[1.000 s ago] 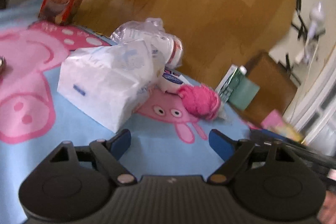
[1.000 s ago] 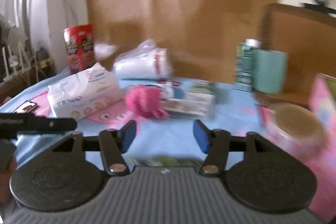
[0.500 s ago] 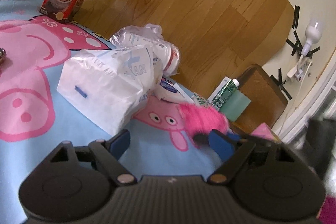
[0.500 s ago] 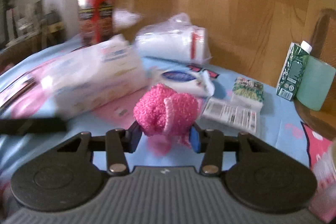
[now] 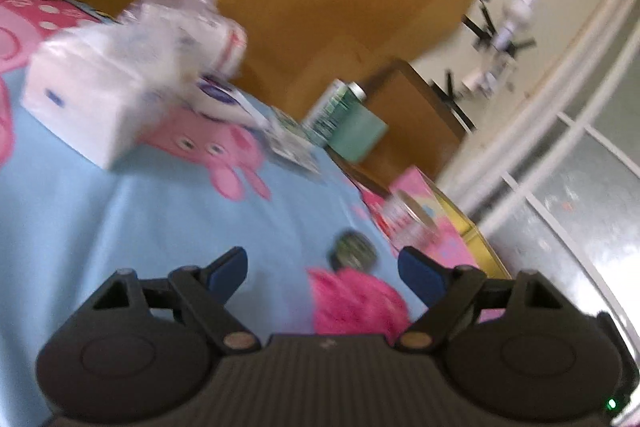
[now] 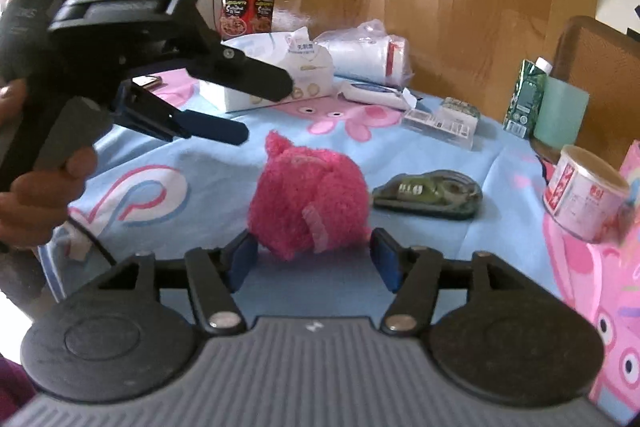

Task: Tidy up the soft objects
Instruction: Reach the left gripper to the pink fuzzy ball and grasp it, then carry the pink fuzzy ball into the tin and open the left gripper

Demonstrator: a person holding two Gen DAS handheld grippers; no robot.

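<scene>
A fluffy bright-pink ball of soft fabric (image 6: 307, 198) sat on a pale blue tablecloth printed with pink cartoon pigs (image 6: 432, 267), toward the near edge of the table. The right gripper (image 6: 314, 261) stood with its blue-padded fingers spread wide on either side of the ball, and whether the pads touched the fluff could not be told. The left gripper (image 5: 322, 273) was also wide open and held nothing; in its own blurred view the pink ball (image 5: 356, 301) lay low between its fingers, nearer the right one. From the right wrist view, the left gripper (image 6: 216, 111) hung above the cloth, left of the ball, held in a hand (image 6: 32, 187). A green tape dispenser (image 6: 430, 193) lay just right of the ball. Toward the far edge rested a white soft tissue pack (image 6: 280, 71) and a clear plastic bag of white pads (image 6: 368, 55), with a red snack box (image 6: 248, 5) upright behind them.
</scene>
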